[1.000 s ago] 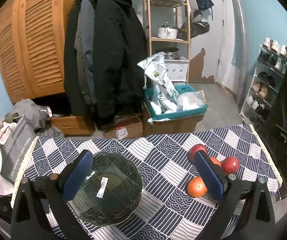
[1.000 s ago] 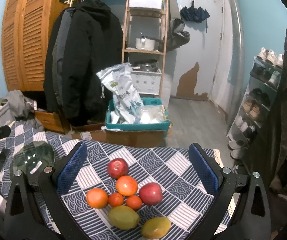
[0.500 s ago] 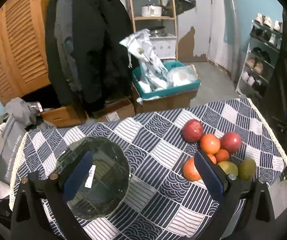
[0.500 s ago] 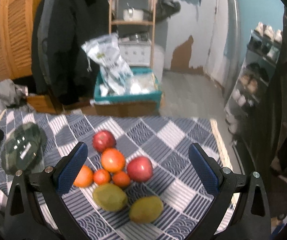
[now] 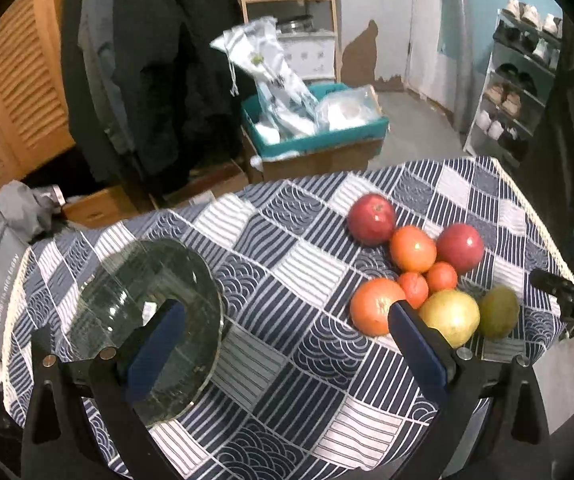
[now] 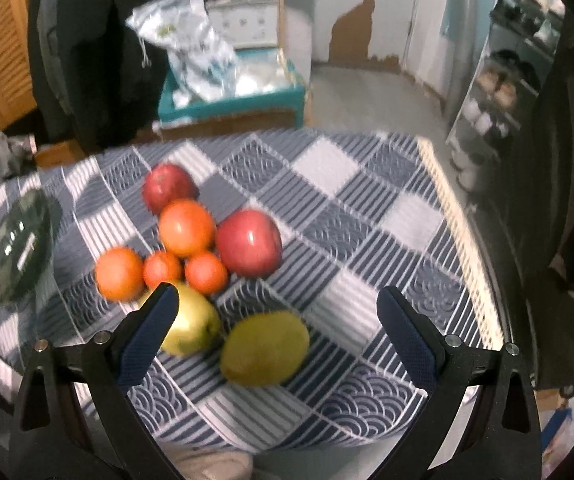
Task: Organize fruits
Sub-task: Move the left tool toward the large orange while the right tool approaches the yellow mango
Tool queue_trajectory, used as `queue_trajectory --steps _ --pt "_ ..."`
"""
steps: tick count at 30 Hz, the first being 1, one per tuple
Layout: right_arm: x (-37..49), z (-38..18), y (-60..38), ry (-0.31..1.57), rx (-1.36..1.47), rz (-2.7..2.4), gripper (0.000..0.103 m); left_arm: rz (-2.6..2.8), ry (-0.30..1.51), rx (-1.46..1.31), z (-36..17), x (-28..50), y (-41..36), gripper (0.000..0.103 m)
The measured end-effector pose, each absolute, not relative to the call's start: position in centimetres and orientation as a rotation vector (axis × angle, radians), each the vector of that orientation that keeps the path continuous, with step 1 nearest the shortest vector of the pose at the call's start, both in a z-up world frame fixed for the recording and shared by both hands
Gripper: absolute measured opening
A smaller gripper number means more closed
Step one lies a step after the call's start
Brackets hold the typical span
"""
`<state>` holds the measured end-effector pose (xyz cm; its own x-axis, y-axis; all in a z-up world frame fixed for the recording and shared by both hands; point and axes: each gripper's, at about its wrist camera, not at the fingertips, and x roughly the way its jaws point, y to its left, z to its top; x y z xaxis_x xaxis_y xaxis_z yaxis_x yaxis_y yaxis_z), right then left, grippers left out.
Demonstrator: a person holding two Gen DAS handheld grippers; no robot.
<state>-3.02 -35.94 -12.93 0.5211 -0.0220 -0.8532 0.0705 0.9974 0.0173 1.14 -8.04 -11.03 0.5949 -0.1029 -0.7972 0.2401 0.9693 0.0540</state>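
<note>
A cluster of fruit lies on the blue-and-white patterned tablecloth (image 5: 287,280): two red apples (image 5: 371,219) (image 6: 248,243), several oranges and small tangerines (image 6: 186,227), and two yellow-green mangoes (image 6: 265,347) (image 5: 450,315). A clear glass bowl (image 5: 147,320) stands on the table's left part. My left gripper (image 5: 283,344) hangs open above the table between the bowl and the fruit. In the right wrist view my right gripper (image 6: 275,332) is open just above the two mangoes, with nothing between its fingers.
The table's right edge with its cream fringe (image 6: 463,240) is close to the fruit. Beyond the table are a teal bin of bags (image 5: 315,120), hanging dark coats (image 5: 159,60), a shoe rack (image 5: 519,80) and a clothes pile (image 5: 11,216) at left.
Both grippers have risen and tilted down toward the table, so more of the cloth shows. The right gripper has come closer to the mangoes. Fruit and bowl have not moved.
</note>
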Motion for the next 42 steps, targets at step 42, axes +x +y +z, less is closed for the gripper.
queue_trajectory --steps 42 --pt "-0.8 -22.1 -35.5 1.240 0.069 0.036 0.076 -0.307 1.143 0.198 -20.1 4.0 -13.5 0.102"
